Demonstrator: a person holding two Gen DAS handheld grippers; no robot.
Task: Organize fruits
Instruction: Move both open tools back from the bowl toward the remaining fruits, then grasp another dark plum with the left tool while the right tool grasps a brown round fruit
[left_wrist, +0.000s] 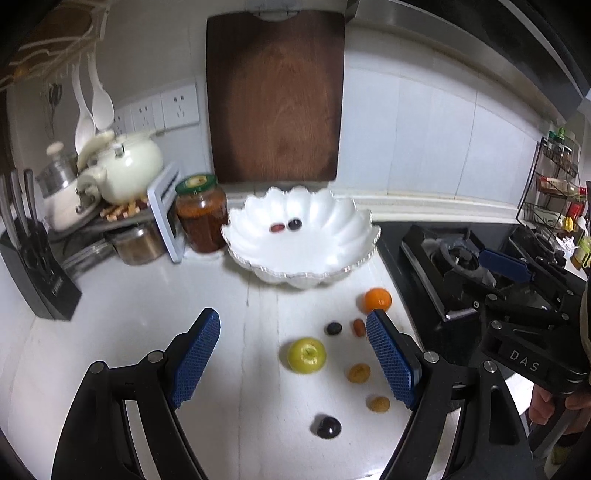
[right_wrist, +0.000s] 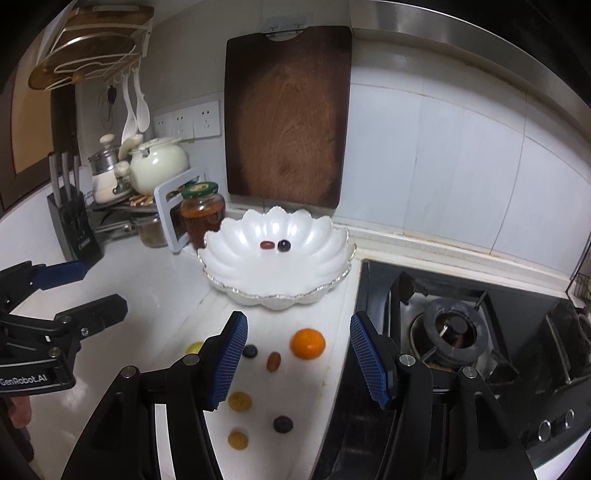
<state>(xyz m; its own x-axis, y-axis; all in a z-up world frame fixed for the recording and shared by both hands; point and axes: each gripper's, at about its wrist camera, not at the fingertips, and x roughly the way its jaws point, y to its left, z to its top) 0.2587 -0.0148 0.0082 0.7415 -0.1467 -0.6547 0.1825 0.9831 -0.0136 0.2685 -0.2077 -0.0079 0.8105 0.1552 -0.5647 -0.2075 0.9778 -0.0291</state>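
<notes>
White scalloped bowl (right_wrist: 277, 273) sits at the counter's back edge, holding just a red date and a dark grape. Both the left gripper (left_wrist: 293, 356) and right gripper (right_wrist: 295, 356) are spread wide, holding nothing. Loose near the stove-side edge: green apple (left_wrist: 306, 355), orange (right_wrist: 307, 343), then small dates and grapes. Apple's firm but slick, I'd squeeze it across the middle; grapes are squishy, go gentle

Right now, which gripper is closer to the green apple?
Left. The left gripper hangs open right over the green apple, which sits between its fingers. The right gripper is off to the apple's right, above the orange.
</notes>
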